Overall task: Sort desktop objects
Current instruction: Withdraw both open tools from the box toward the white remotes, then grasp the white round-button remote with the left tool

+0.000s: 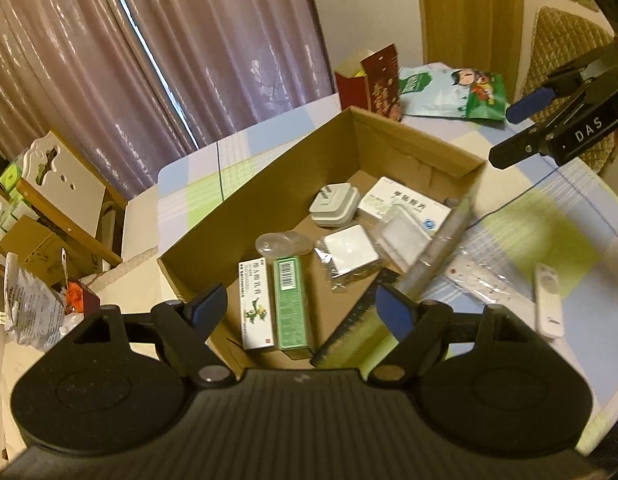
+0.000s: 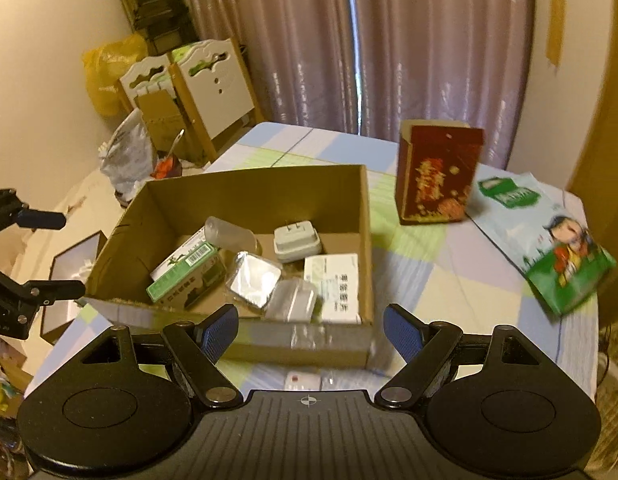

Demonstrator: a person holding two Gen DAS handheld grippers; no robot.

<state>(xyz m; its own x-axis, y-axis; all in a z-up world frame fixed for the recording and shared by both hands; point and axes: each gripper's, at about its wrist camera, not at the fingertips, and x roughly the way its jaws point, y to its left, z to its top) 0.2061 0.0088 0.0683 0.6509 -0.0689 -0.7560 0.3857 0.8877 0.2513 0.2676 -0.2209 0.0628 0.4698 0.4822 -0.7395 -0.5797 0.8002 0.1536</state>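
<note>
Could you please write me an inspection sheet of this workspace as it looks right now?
Surface: table under a pastel checked cloth.
Job's things: open cardboard box holding a white charger, a green carton, a white medicine box and foil packets.
Clutter: red box upright, snack bag flat, white remote outside the box.
Grippers: left gripper and right gripper open, empty.
Cables: nothing seen.
Surroundings: curtain, white cabinet.
</note>
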